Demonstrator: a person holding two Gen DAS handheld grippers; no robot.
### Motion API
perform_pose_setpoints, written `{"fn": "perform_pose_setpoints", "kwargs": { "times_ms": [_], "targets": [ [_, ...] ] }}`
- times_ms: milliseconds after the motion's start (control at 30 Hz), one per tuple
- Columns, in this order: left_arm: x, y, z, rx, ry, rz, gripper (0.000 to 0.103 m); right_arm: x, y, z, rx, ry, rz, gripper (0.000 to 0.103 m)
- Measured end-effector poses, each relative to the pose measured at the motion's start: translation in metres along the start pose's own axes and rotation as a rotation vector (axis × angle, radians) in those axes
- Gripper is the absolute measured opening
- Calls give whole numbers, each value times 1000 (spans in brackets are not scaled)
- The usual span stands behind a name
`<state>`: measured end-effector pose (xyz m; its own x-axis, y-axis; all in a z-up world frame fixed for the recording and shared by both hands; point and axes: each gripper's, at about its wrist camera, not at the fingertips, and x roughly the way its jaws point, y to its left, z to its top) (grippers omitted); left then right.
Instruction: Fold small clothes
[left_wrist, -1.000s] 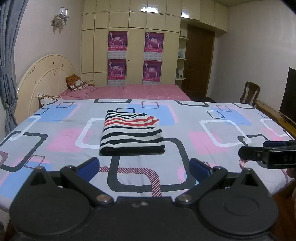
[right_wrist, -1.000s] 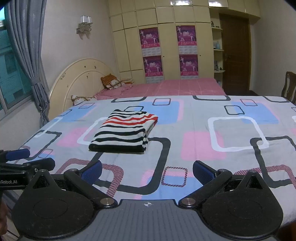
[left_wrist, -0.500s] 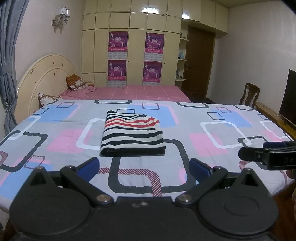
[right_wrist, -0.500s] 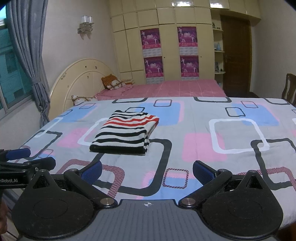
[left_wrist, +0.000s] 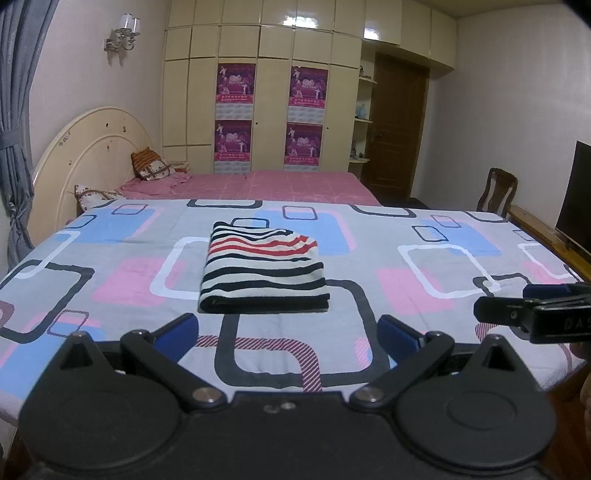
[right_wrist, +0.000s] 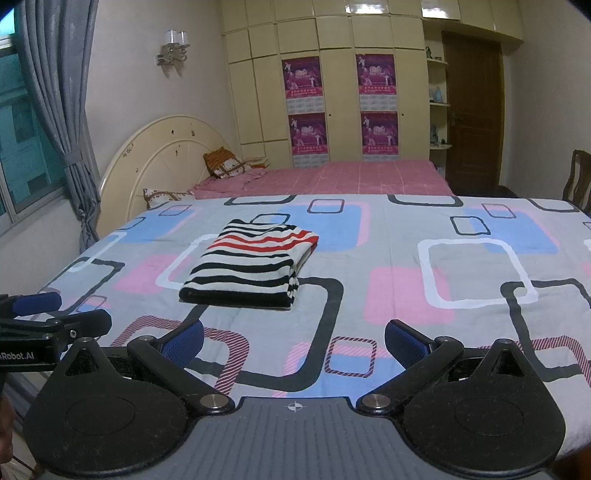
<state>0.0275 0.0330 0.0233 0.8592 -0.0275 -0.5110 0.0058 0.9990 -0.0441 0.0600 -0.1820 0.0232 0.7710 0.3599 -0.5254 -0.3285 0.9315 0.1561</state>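
Note:
A folded striped garment (left_wrist: 262, 271), white with black and red stripes, lies as a neat rectangle on the patterned bed sheet (left_wrist: 424, 266). It also shows in the right wrist view (right_wrist: 251, 267). My left gripper (left_wrist: 288, 332) is open and empty, held back near the bed's front edge, short of the garment. My right gripper (right_wrist: 293, 339) is open and empty, also near the front edge, to the right of the garment. Each gripper shows at the edge of the other's view: the right one (left_wrist: 532, 310) and the left one (right_wrist: 48, 321).
A pink bed (left_wrist: 258, 184) with pillows (left_wrist: 149, 166) and a rounded headboard (left_wrist: 81, 158) lies behind. A wardrobe wall (left_wrist: 266, 96), a door (left_wrist: 399, 125), a chair (left_wrist: 496, 192) and a dark screen (left_wrist: 576, 199) stand beyond. A curtain (right_wrist: 55, 110) hangs at left.
Both grippers have drifted very slightly, staying open. The garment has not moved.

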Motion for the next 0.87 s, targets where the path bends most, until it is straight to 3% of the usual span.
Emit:
{"fn": "perform_pose_setpoints", "kwargs": {
  "times_ms": [867],
  "targets": [
    [2,-4,0,21,11,10,101,2,-8,0,-2,-1,6,103]
  ]
}}
